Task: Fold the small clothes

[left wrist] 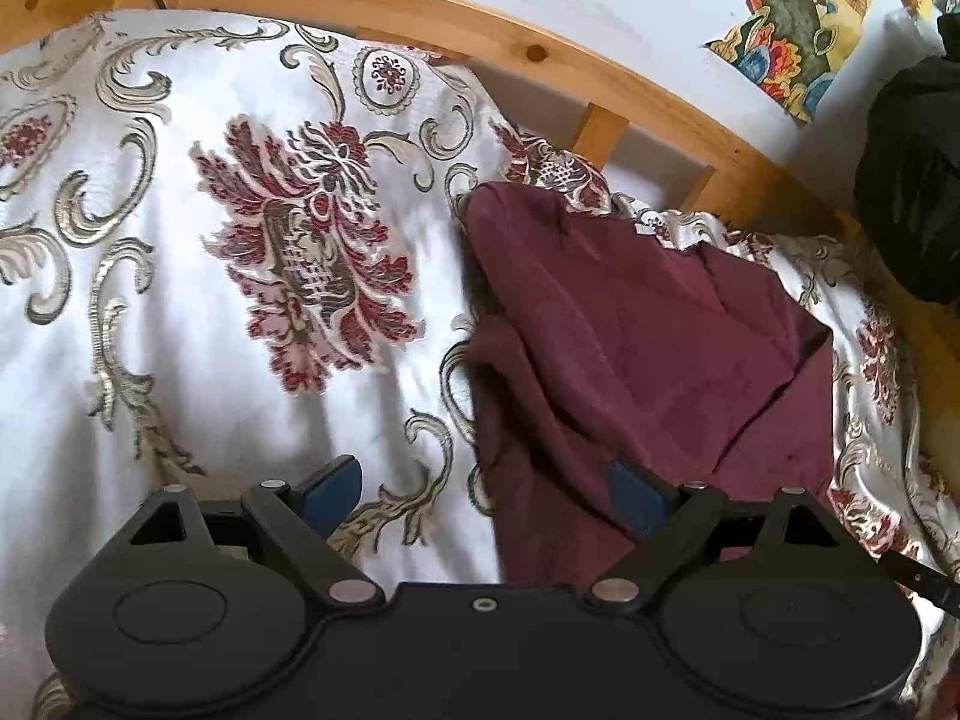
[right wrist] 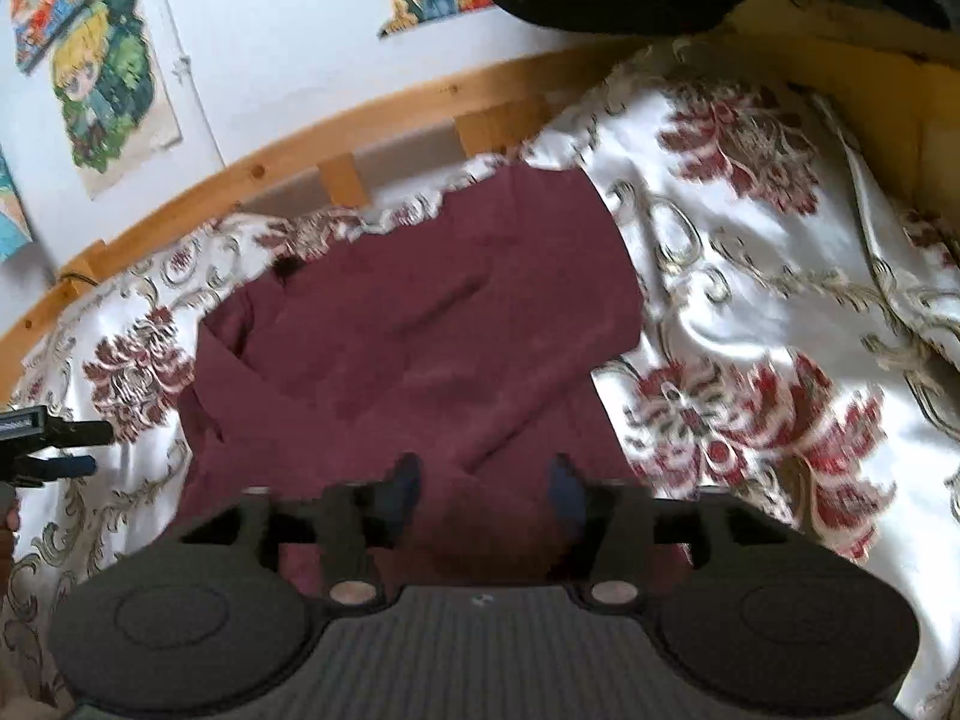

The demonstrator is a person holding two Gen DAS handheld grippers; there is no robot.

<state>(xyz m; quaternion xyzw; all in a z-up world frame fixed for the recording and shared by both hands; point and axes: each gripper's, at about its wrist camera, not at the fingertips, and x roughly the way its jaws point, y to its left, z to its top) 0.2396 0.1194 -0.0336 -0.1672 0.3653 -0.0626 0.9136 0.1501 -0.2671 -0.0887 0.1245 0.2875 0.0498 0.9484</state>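
A maroon garment (left wrist: 648, 336) lies partly folded on the white bedspread with red flowers (left wrist: 180, 312). My left gripper (left wrist: 483, 492) hovers at the garment's left edge with its jaws wide apart: the left fingertip (left wrist: 333, 483) is over the bedspread and the right one is over the cloth. It is open and grips nothing. In the right wrist view the garment (right wrist: 420, 324) fills the middle. My right gripper (right wrist: 485, 480) is over its near end, blurred, open, and the fabric lies flat below the gap. The left gripper (right wrist: 57, 450) shows at that view's left edge.
A wooden bed rail (left wrist: 540, 54) runs along the far side against a white wall with colourful posters (right wrist: 102, 78). A dark bag or bundle (left wrist: 912, 180) sits at the far right corner. The bedspread (right wrist: 780, 324) lies wrinkled to the garment's right.
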